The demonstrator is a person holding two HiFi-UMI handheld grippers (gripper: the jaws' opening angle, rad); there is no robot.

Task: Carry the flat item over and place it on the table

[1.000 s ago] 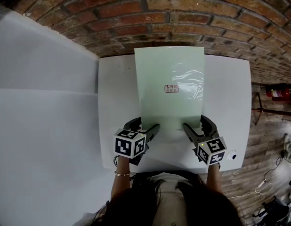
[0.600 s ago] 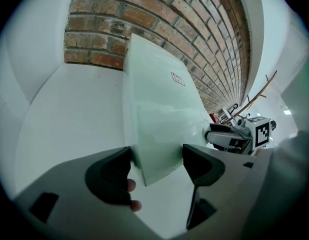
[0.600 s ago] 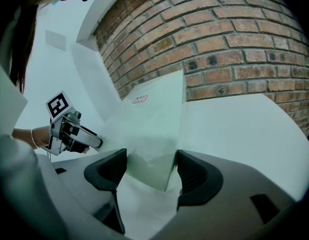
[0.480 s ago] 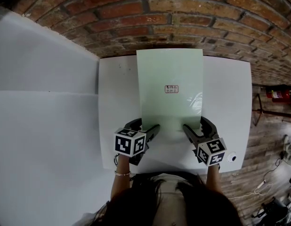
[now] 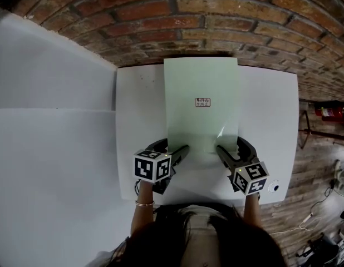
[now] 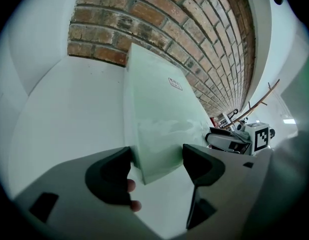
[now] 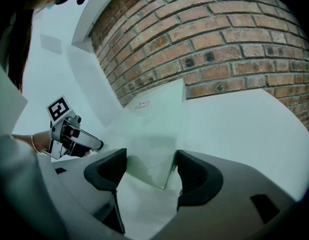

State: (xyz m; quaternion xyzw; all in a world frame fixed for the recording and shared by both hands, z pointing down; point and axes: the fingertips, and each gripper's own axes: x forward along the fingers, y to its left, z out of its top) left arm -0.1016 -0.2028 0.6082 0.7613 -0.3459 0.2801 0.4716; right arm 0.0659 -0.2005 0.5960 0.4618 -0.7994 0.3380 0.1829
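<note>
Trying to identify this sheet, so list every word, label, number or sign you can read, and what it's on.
Label on the pale green sheet: two lines of red print, too small to read.
Left gripper and right gripper: their cubes carry black-and-white square markers, no words.
Red extinguisher: any print is too small to read.
Nothing can be quoted.

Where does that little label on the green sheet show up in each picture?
Head view: the label sits at centre, on the green sheet.
Left gripper view: label above centre, slightly right.
Right gripper view: label just left of centre.
Shared landmark: the brick wall beyond the sheet.
</note>
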